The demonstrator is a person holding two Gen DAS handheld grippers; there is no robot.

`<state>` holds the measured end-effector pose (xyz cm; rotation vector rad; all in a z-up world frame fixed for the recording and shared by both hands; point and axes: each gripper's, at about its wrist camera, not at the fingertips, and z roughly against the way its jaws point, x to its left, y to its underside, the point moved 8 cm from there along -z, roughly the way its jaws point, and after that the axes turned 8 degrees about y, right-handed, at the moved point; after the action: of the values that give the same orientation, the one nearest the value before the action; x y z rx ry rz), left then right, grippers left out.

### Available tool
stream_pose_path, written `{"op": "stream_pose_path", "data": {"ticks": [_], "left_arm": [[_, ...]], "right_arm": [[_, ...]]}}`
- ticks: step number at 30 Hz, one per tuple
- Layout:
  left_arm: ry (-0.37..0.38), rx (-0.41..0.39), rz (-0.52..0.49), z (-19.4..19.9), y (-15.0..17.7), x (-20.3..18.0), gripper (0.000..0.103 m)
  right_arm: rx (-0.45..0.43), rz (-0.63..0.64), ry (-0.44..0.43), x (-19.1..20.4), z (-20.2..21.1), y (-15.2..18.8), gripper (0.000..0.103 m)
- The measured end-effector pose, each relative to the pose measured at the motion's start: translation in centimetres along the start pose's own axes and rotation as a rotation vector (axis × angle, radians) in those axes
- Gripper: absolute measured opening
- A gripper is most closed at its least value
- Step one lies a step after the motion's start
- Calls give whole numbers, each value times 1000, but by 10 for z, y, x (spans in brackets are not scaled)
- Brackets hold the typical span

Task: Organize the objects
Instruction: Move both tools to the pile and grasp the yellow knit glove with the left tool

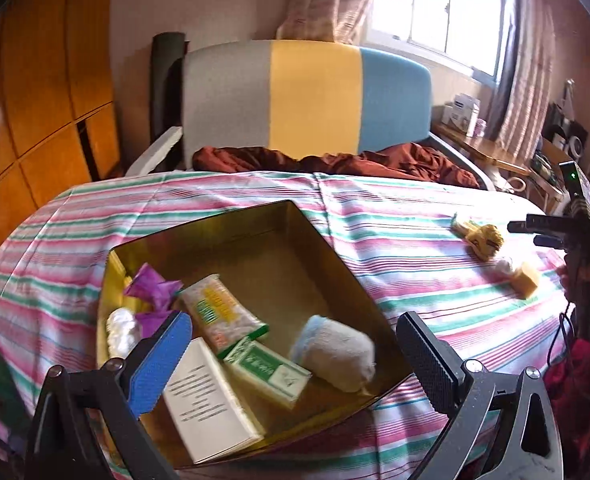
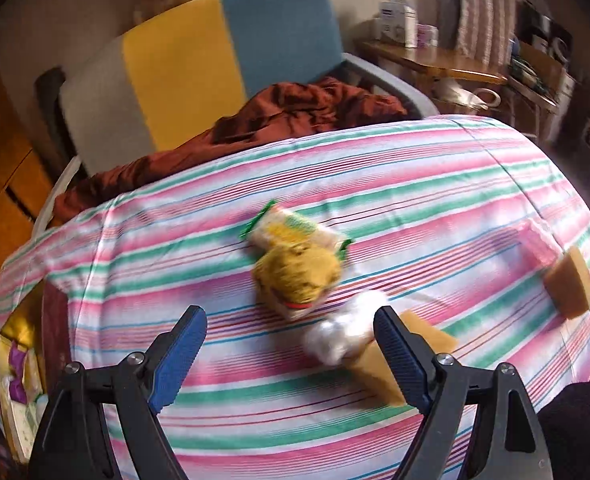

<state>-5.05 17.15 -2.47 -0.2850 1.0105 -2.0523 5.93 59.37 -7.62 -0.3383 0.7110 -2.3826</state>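
An open gold tin box (image 1: pixel 295 216) sits on the striped cloth (image 1: pixel 395 216). In it lie a purple wrapper (image 1: pixel 153 286), a white ball (image 1: pixel 121 330), a snack packet (image 1: pixel 223 312), a green carton (image 1: pixel 269 372), a white box (image 1: pixel 207 400) and a rolled pale towel (image 1: pixel 335 350). My left gripper (image 1: pixel 295 364) hovers open over the box, holding nothing. My right gripper (image 2: pixel 289 356) stands open and empty above the cloth, also seen at the far right (image 1: pixel 551 234). Just ahead of it lie a yellow plush toy (image 2: pixel 299 276), a snack packet (image 2: pixel 295 228), a white wrapped lump (image 2: pixel 343 332) and a yellow sponge (image 2: pixel 371 364).
A second sponge (image 2: pixel 571 284) and a pink item (image 2: pixel 539 240) lie near the cloth's right edge. Behind are a grey, yellow and blue headboard (image 1: pixel 315 92), a crumpled brown cloth (image 1: pixel 355 160) and a wooden side table (image 2: pixel 435 60). A wooden wardrobe (image 1: pixel 35 100) stands left.
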Motion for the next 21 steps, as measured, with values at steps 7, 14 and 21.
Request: {"op": "stream_pose_path", "data": {"ticks": [7,14,21], "left_arm": [[93,26,-107,-27,-15,-65,103],[205,92,-184,-72,-25,-136,103],[259,130,-213,-116,-38,-184,103]], "right_arm": [[46,-421,-37,-88,-24,3,87],[82,-502,-103,-95,-27,12,87],[90,-500,-154,-89,-26,12,87]]}}
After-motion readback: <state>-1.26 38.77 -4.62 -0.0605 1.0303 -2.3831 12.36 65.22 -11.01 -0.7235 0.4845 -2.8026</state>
